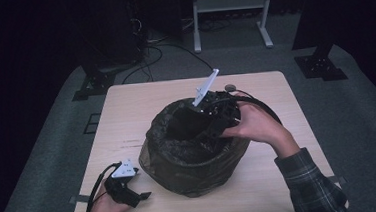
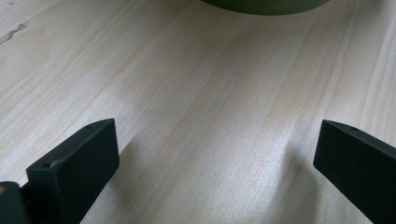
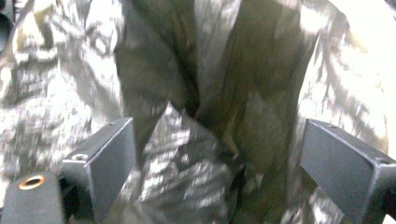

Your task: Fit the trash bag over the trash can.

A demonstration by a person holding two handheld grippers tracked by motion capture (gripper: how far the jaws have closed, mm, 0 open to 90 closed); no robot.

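Over the bin's black liner [image 1: 179,151], the right gripper [image 1: 208,127] angles down, jaws spread, grasping nothing.

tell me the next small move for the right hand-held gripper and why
Probably close the right hand-held gripper on the fold of bag liner that sits between its wide-open jaws. It hangs over the bin mouth, gripping nothing yet.

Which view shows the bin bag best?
The high view: the whole bag on the table. The right gripper view gives blurred, crinkled plastic close up; the left gripper view a green edge.
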